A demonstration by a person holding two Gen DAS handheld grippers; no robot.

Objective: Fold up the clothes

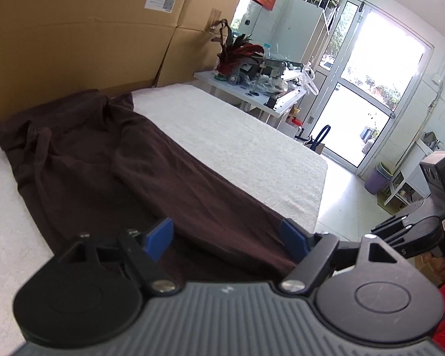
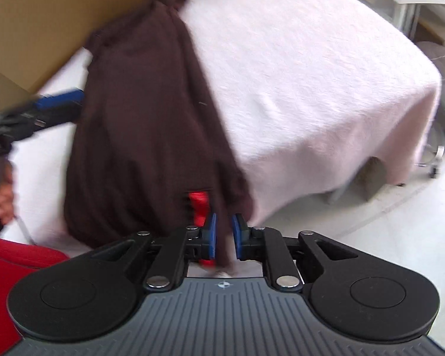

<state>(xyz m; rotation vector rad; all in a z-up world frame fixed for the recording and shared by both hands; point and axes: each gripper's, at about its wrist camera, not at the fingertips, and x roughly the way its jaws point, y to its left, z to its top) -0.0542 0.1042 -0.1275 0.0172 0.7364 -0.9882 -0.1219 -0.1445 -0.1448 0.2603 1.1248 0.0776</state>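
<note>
My right jaws were nearly pressed together on a strip of the dark brown garment, pinching its near right edge where the cloth ran down between the blue pads; something red showed just behind that fold, and I could not tell what it was. My left jaws were spread wide, both pads hovering low over the near hem of the same garment with nothing between them; whether they touched the cloth I could not tell.

The garment lay lengthwise on the table, over a white fleecy cover, its far end bunched and creased against the cardboard boxes at the back. It looked narrow, as if its sides were already laid inward, yet the far end was rumpled, so I could not say how many folds it carried. Its near end hung at or just past the table's front edge.

I judged the step in hand to be taking hold of the near end, one corner gripped and the other not. The next move called for my left jaws to close on the hem level with the right pair, so both corners could travel together without the cloth twisting or dragging the rumpled far end
</note>
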